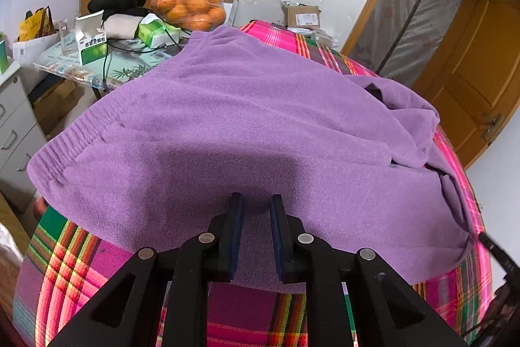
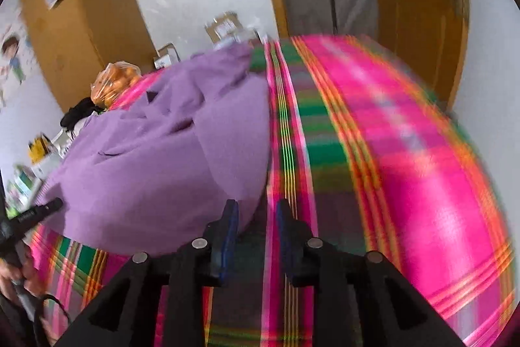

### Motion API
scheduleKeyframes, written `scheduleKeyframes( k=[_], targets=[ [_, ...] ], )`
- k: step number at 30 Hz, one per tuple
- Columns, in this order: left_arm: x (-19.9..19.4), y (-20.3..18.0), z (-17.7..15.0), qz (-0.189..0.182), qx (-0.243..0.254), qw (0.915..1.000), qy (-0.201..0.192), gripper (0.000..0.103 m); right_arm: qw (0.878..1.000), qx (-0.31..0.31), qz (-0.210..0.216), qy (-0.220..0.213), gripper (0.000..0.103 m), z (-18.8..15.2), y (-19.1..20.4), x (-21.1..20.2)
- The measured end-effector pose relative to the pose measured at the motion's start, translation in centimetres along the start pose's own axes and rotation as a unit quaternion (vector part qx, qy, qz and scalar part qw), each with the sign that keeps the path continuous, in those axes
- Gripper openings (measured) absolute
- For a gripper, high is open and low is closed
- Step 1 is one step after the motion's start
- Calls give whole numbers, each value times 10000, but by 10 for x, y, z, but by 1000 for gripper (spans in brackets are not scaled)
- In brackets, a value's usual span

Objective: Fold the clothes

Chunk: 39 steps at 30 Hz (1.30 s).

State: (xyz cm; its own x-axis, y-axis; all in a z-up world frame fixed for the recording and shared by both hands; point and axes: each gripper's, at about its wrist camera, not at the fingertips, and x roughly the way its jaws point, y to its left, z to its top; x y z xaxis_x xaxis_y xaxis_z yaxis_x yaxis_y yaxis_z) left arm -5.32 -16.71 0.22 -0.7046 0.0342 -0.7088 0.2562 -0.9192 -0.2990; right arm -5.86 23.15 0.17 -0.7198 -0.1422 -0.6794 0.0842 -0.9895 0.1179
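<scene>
Nearest you, left gripper (image 1: 256, 200): jaws a narrow gap apart over the near hem of the purple sweater (image 1: 247, 119); fabric lies between them, but you cannot tell from this view whether the pads pinch it.

Beside it, right gripper (image 2: 256, 205): jaws apart, nothing between them; it hovers just off the sweater's right edge, above bare plaid cloth (image 2: 406, 158). That view is smeared, so trust it loosely.

Sweater, where it lies: spread across the plaid-covered surface, ribbed hem off to your left, body mostly flat, the right side bunched, with a sleeve heaped on top.

Progress: early, by my judgement. No clean fold shows; the right sleeve needs smoothing and laying in, then the body folding over.

Garments counted: one purple sweater in play; one dark garment (image 1: 120, 2) lies on the side counter (image 1: 130, 67), apart from your work.

Grippers counted: two, one in each of your hands.

Further back, side counter: one bag of oranges (image 1: 188, 2), one green and white carton (image 1: 91, 39), one tissue pack (image 1: 157, 33).

Farthest: one brown parcel (image 1: 300, 15) near the wall, beside the doorway.
</scene>
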Motion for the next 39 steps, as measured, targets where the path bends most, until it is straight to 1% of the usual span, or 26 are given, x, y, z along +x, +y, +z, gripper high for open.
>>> scheduleKeyframes(
  k=[1, 2, 5, 8, 10, 13, 14, 15, 16, 19, 20, 27, 31, 32, 35, 39],
  targets=[
    [0, 0, 0, 10, 8, 10000, 1, 17, 9998, -185, -61, -59, 33, 5, 6, 1],
    [0, 0, 0, 13, 11, 10000, 1, 17, 9993, -347, -73, -78, 33, 10, 12, 3],
    [0, -1, 0, 13, 10, 10000, 0, 17, 9967, -806, 30, 4, 33, 27, 30, 21],
    [0, -1, -1, 20, 15, 10000, 1, 17, 9923, -1232, 39, 157, 33, 40, 48, 45],
    [0, -2, -1, 35, 28, 10000, 2, 17, 9899, -1392, 46, 255, 33, 45, 56, 61],
    [1, -3, -1, 59, 47, 10000, 3, 17, 9887, -1455, 22, 360, 33, 52, 59, 81],
    [1, -3, -1, 60, 49, 10000, 2, 17, 9897, -1388, 46, 351, 24, 54, 56, 84],
    [1, -3, -1, 62, 53, 10000, 1, 17, 9909, -1301, 59, 340, 18, 56, 53, 85],
    [1, -3, -1, 64, 55, 10000, 1, 17, 9921, -1207, 86, 320, 16, 57, 49, 85],
    [0, -3, -1, 83, 70, 9999, 4, 17, 9954, -908, 203, 240, 14, 62, 38, 82],
    [0, -4, -2, 103, 87, 9999, 5, 17, 9962, -808, 242, 213, 10, 64, 34, 81],
    [1, -3, -1, 118, 102, 9999, 10, 17, 9987, -191, 460, -106, 8, 70, 5, 62],
    [1, -3, -1, 144, 125, 9998, 14, 17, 9972, 413, 575, -232, 7, 63, -28, 43],
    [1, -4, -1, 147, 128, 9998, 14, 17, 9966, 539, 572, -247, 2, 61, -35, 39],
    [2, -4, 0, 144, 124, 9998, 14, 17, 9941, 955, 385, -350, 2, 48, -61, 21],
    [2, -4, -1, 156, 135, 9998, 15, 17, 9922, 1199, 32, -330, 2, 31, -84, 6]
  ],
)
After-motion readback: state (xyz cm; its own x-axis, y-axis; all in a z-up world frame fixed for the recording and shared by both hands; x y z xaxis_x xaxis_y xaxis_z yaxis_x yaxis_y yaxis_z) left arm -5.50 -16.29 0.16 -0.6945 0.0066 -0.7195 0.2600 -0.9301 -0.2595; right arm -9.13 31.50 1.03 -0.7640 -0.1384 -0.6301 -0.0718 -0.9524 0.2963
